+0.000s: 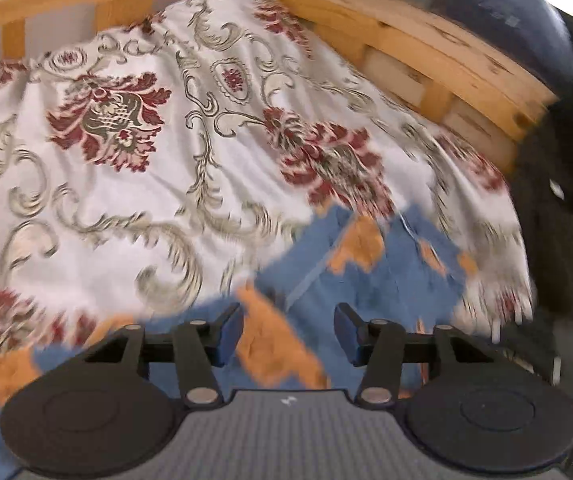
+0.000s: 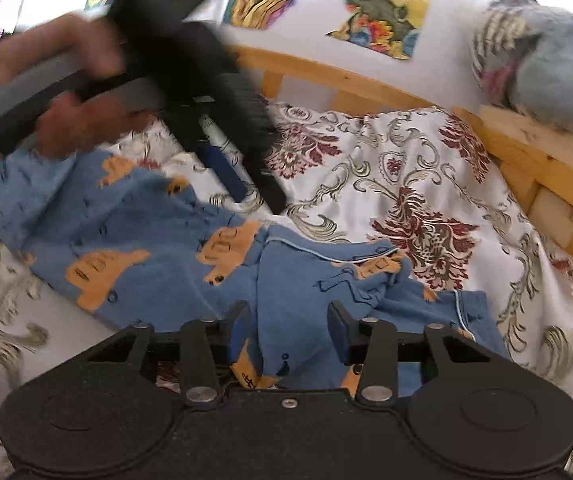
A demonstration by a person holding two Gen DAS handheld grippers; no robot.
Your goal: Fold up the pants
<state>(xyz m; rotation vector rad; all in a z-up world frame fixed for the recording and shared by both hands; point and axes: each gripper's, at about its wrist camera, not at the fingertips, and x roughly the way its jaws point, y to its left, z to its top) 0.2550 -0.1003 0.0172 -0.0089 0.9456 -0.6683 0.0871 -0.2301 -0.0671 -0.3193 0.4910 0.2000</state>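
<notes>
The left claw [image 1: 288,332] hangs spread and empty over the blue pants [image 2: 126,240], which lie crumpled on the floral bedspread [image 2: 406,168]. The right claw [image 2: 289,334] straddles a fabric fold, its jaws parted.

No readable text, label, brand or number is found in either view. A small pale mark is seen on the left gripper [image 1: 288,334] body, but it cannot be made out (too small). The pants [image 2: 134,236] are printed with orange vehicle shapes, no lettering. Colourful pictures [image 2: 382,4] are seen on the wall, with no words legible (blurred, cut off at the frame edge). A small grey patch is seen on the dark bundle [image 1: 514,20] beyond the bed frame; nothing can be read on it.
</notes>
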